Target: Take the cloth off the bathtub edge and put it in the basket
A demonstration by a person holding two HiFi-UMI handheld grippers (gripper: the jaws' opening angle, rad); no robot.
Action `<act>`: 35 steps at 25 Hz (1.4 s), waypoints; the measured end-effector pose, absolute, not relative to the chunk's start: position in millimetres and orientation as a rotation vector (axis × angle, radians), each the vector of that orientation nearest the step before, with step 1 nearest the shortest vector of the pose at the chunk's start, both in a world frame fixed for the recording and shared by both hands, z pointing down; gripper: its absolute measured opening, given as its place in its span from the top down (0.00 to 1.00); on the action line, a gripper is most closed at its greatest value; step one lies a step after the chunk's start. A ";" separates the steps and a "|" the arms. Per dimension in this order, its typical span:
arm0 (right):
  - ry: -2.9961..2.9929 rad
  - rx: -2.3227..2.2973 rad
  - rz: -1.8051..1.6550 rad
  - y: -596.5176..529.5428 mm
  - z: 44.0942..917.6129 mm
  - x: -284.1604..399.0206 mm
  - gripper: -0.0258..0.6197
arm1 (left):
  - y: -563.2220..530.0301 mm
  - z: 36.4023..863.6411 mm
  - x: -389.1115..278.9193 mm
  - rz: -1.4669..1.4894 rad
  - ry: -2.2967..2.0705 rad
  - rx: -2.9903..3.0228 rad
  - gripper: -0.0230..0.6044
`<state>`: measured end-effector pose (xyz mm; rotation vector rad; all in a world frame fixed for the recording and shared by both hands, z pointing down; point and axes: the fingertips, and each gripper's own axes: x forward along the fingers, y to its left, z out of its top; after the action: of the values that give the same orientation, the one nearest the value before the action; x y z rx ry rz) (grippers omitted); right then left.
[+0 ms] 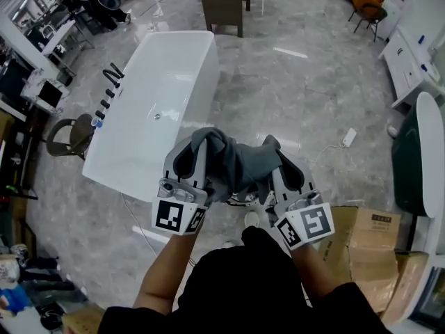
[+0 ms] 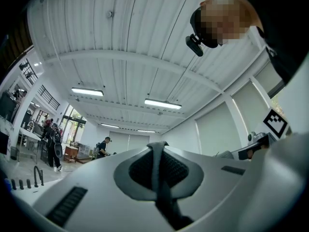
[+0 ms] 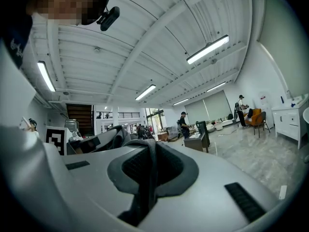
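One white bathtub (image 1: 156, 96). One grey cloth (image 1: 229, 162), pinched by two grippers: the left gripper (image 1: 191, 152) and the right gripper (image 1: 278, 160), each bearing one marker cube. Two chairs in the head view: an orange chair (image 1: 366, 2) and a brown chair (image 1: 69, 134). One dark table (image 1: 226, 2). At least two cardboard boxes (image 1: 368, 232). Two people stand far off in the right gripper view, a nearer person (image 3: 183, 122) and a farther person (image 3: 240, 105).
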<state>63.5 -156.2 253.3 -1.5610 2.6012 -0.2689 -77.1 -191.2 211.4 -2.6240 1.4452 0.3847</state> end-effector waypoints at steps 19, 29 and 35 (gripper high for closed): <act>2.764 -1.461 -0.432 -231.7 341.1 85.3 0.90 | -261.4 304.5 -45.8 0.225 1.647 -2.655 0.93; 2.730 -1.588 -0.497 -253.7 402.5 99.3 0.90 | -279.6 364.7 -51.4 0.132 1.671 -2.752 0.93; 2.733 -1.651 -0.599 -264.2 450.7 92.7 0.90 | -283.2 422.2 -50.1 0.055 1.725 -2.821 0.93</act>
<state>92.7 -264.2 450.7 -1.6508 2.7326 -0.5995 -50.1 -283.2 422.2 -2.8211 1.7250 0.0554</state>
